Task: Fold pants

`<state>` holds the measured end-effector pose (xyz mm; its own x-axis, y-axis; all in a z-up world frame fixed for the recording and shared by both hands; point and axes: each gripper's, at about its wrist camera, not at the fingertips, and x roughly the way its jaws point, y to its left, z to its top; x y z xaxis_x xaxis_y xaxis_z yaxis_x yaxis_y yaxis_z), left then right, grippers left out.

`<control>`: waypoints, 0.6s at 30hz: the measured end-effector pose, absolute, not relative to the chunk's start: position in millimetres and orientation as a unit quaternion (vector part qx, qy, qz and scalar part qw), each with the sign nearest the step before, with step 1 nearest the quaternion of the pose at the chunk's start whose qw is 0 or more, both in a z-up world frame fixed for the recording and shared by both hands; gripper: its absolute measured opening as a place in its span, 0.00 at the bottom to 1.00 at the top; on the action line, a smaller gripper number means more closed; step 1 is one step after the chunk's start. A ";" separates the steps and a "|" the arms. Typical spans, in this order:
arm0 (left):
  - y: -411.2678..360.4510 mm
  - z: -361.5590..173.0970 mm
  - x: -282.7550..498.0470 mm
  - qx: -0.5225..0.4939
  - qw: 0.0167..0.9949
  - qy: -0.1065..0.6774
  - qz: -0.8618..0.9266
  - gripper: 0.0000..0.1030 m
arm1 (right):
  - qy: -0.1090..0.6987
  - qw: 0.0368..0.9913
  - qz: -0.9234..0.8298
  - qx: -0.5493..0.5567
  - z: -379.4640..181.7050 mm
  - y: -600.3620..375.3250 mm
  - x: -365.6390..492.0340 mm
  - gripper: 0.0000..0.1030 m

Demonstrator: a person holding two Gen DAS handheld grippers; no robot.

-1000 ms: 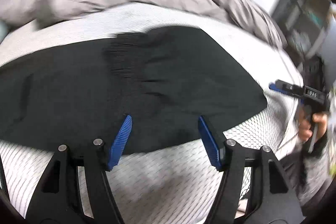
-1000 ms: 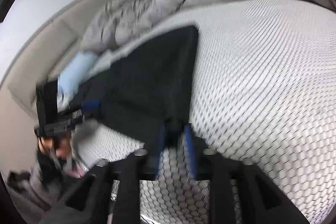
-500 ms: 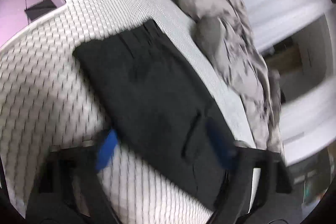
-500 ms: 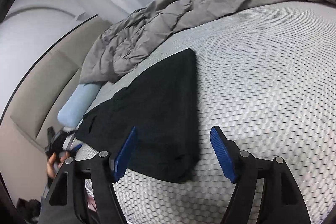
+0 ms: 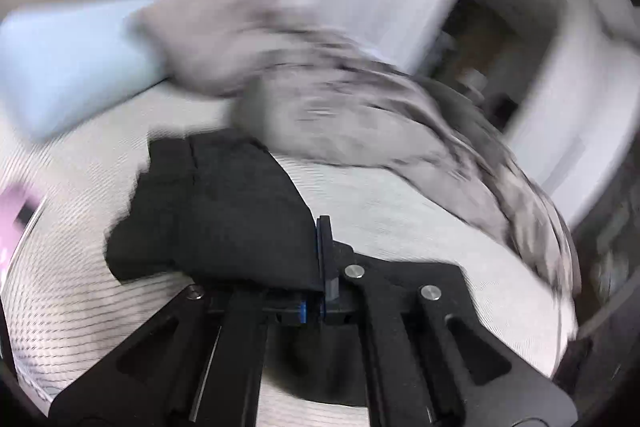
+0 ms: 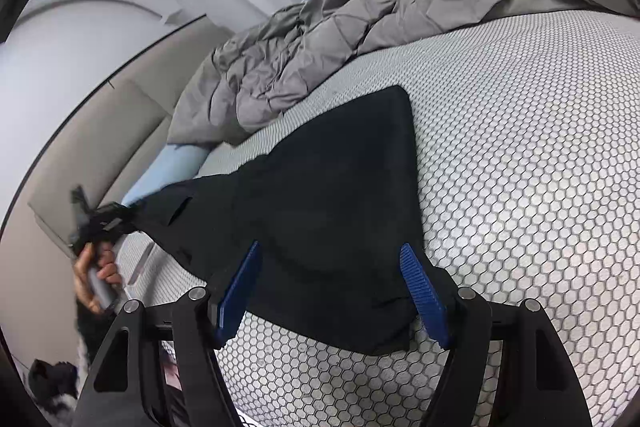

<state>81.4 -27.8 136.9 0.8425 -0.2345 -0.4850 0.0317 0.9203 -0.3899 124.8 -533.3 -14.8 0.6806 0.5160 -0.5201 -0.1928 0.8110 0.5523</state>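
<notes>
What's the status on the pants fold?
Left hand-held gripper shut on pants, end lifted. Right hand-held gripper open over the other end. Duvet behind, clear of the fold.

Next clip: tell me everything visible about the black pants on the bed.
The black pants are a matte, soft-looking dark fabric, already folded into a long flat shape on the white honeycomb-patterned mattress cover. One end lies flat between the open fingers of the right gripper, untouched. The other end is pinched in the shut left gripper and lifted, so the cloth drapes and bunches there. A slit pocket shows near that end.
</notes>
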 end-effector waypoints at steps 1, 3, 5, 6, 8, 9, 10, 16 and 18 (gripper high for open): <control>-60.3 147.0 76.2 -0.162 0.945 0.269 -0.094 0.01 | 0.344 0.888 0.197 0.236 -14.3 -536.6 123.9 0.71; -122.7 156.1 73.6 -0.118 0.941 0.277 -0.153 0.01 | 0.339 0.889 0.189 0.242 -13.9 -545.0 120.9 0.71; -183.4 149.2 67.6 -0.087 0.927 0.299 -0.208 0.06 | 0.337 0.890 0.179 0.250 -14.2 -553.3 117.9 0.71; -211.3 137.7 68.0 -0.070 0.912 0.320 -0.246 0.27 | 0.335 0.890 0.172 0.255 -14.7 -558.6 116.4 0.71; -257.5 103.1 68.9 -0.046 0.864 0.382 -0.325 0.51 | 0.335 0.891 0.161 0.261 -15.6 -564.9 115.3 0.71; -268.9 86.6 66.4 -0.052 0.846 0.407 -0.340 0.51 | 0.335 0.892 0.155 0.263 -16.3 -567.8 114.5 0.71; -274.6 71.6 64.2 -0.064 0.830 0.429 -0.351 0.51 | 0.336 0.893 0.147 0.262 -17.4 -571.2 113.1 0.71; -232.1 58.3 61.3 -0.092 0.838 0.423 -0.332 0.66 | 0.343 0.892 0.141 0.259 -18.2 -570.0 111.5 0.71; -203.3 50.8 76.0 -0.097 0.867 0.398 -0.283 0.73 | 0.344 0.890 0.154 0.257 -17.4 -564.0 111.0 0.71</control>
